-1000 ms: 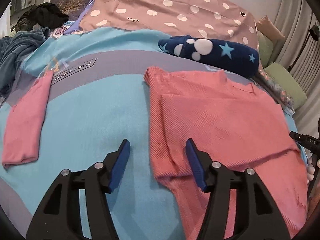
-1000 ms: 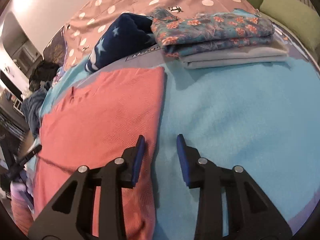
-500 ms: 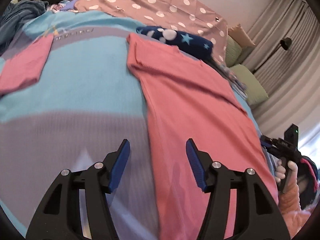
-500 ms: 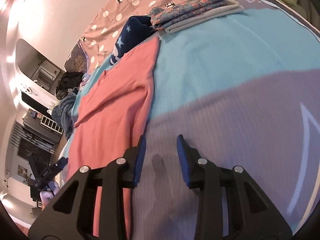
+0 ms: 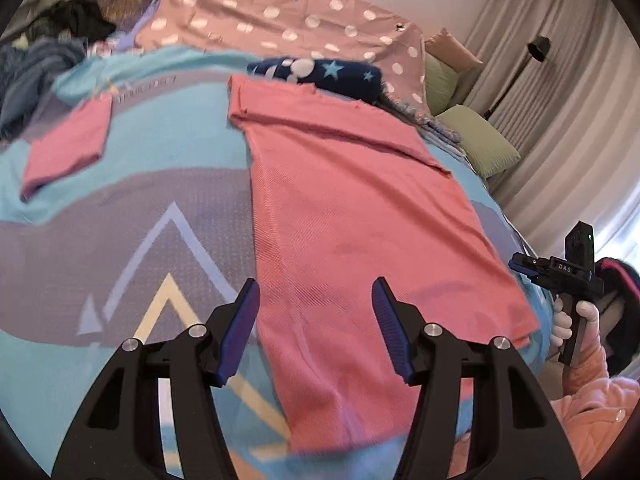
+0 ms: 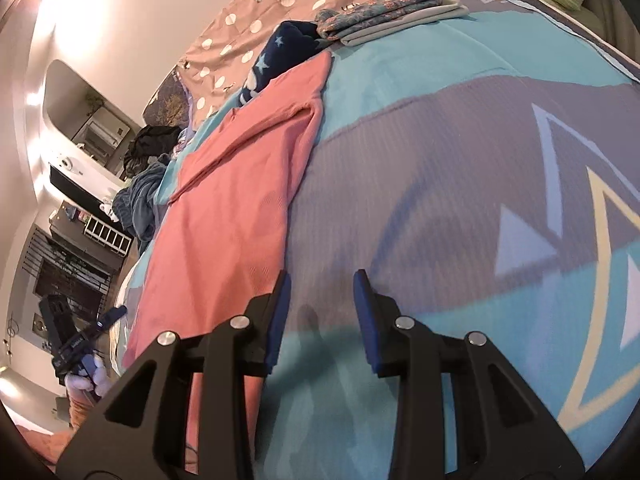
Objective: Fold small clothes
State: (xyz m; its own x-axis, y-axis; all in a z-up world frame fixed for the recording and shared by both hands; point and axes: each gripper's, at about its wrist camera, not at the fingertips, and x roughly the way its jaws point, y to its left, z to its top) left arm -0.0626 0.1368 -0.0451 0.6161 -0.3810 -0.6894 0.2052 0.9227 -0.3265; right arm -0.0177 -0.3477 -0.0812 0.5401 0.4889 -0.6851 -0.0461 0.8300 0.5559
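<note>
Hovering over the near end of the pink garment (image 5: 352,208), left tool (image 5: 316,328) has its blue pads spread apart, gripping nothing; the garment's left edge runs up between them. Right tool (image 6: 320,312), pads likewise apart and empty, sits above the bedspread (image 6: 460,152) just beside the garment's right edge (image 6: 240,200). Garment lies flat, lengthwise, sleeves folded inward. A smaller folded pink piece (image 5: 68,144) lies well apart on the left. Navy star blanket (image 5: 328,76) touches the far end; folded floral stack (image 6: 384,12) beyond.
</note>
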